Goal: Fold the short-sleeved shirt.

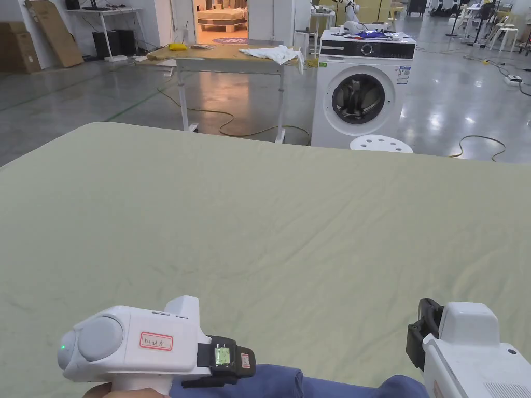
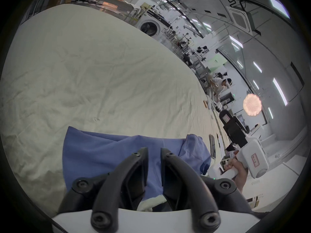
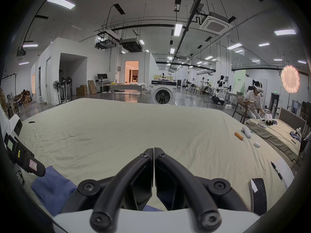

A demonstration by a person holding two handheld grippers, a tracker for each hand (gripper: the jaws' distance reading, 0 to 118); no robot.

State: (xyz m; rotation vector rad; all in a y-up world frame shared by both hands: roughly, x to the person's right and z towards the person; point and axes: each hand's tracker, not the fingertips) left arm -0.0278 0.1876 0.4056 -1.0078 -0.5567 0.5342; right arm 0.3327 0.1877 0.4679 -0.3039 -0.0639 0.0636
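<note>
Left gripper (image 2: 154, 151) at frame bottom, fingers narrowly apart over blue shirt (image 2: 117, 152), gripping nothing. Right gripper (image 3: 154, 151) fingers closed, empty. Shirt bunched at bed (image 1: 259, 207) near edge; risk: pinching several layers, dragging it off.

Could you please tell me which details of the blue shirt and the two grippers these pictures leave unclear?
- Blue shirt: its near part is cut off by the head view's bottom edge and covered by the left gripper in the left gripper view.
- Left gripper's grip: a slight gap shows; contact with cloth is unclear.
- Right gripper: the right gripper view hides what lies beneath.
</note>
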